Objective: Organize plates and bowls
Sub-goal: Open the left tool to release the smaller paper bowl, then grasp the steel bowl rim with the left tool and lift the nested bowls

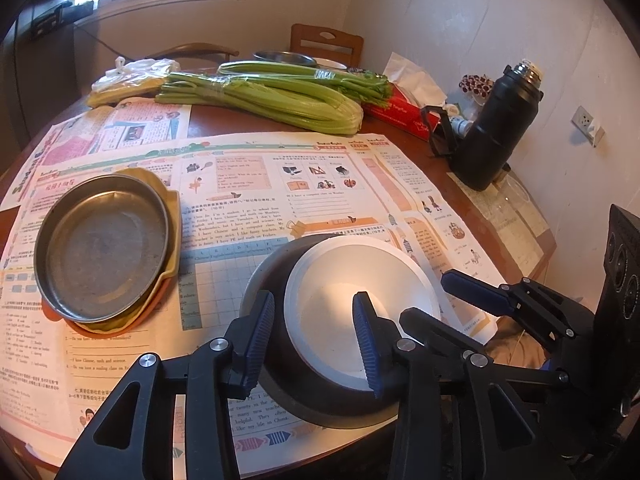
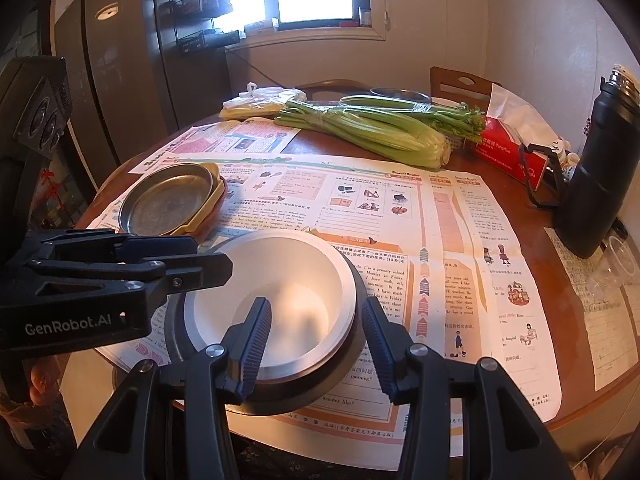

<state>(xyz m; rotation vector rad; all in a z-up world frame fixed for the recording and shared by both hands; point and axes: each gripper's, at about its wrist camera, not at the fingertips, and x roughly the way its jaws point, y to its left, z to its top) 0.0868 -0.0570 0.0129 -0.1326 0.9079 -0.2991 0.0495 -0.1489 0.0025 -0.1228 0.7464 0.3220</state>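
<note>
Newspapered table (image 1: 248, 200): both downward-tilted claws straddle the nested bowls' (image 2: 280, 280) rim, narrowly parted.

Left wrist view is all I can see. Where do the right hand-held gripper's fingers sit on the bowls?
Observer: In the right wrist view, the right hand-held gripper straddles the near rim. One finger is inside the white bowl, and the other is outside the dark bowl that holds it.
Operator: What stands left of the table?
Observer: A tall dark refrigerator, beyond the stacked plates.
Operator: Any marking on the left hand-held gripper?
Observer: The left hand-held gripper has GenRobot.AI printed on its side.
</note>
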